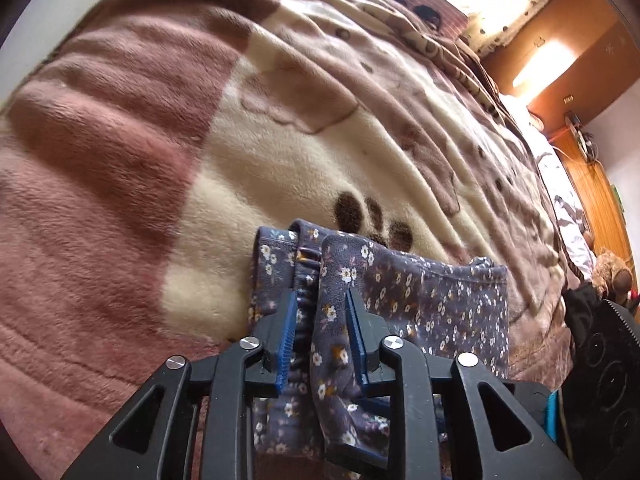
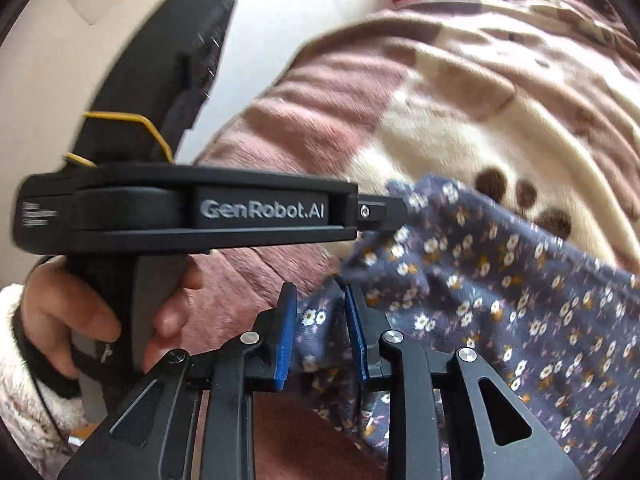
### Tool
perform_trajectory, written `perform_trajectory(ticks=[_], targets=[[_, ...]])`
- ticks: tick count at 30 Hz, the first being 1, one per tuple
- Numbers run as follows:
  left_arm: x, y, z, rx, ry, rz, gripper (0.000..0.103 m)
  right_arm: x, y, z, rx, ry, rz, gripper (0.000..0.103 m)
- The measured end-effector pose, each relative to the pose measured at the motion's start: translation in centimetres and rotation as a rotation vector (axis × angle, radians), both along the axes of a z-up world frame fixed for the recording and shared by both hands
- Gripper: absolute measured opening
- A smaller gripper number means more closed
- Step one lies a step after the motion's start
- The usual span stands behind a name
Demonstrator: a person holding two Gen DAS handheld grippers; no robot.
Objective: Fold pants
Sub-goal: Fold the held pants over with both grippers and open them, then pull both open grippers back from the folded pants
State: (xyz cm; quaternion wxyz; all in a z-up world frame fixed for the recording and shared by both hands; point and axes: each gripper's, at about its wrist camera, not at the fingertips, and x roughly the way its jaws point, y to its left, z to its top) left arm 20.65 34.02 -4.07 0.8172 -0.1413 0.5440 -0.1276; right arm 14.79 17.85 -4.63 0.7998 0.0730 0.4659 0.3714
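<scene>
Fold laid; release in hand. Pants (image 1: 420,292) lie folded on the blanket (image 1: 120,200), near its paw print.

Left gripper (image 1: 322,300): jaws parted, a cloth ridge between them; left pad seems clear of it, right one hard to judge.

Right gripper (image 2: 320,300): jaws spread, cloth loose between.

Next: lift both clear without dragging cloth, then smooth.

Both point steeply down. Hand (image 2: 80,320) grips the left tool's handle.

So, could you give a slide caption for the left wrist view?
Left hand-held gripper with folded floral pants between its blue pads, on a paw-print blanket.
</scene>
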Motion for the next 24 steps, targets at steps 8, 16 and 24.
perform_trajectory(ticks=[8,16,24], targets=[[-3.1,-1.1,3.1,0.017,-0.084,0.005,0.034,-2.0,-6.4,2.9,-0.026,-0.080,-0.096,0.041],[-6.3,-5.9,0.1,0.110,-0.049,-0.133,0.035,-4.4,-13.3,1.1,-0.293,-0.109,-0.204,0.041],[-8.0,-2.9,-1.2,0.181,-0.044,-0.139,0.034,-7.3,-14.6,-3.4,-0.322,0.002,-0.186,0.041]])
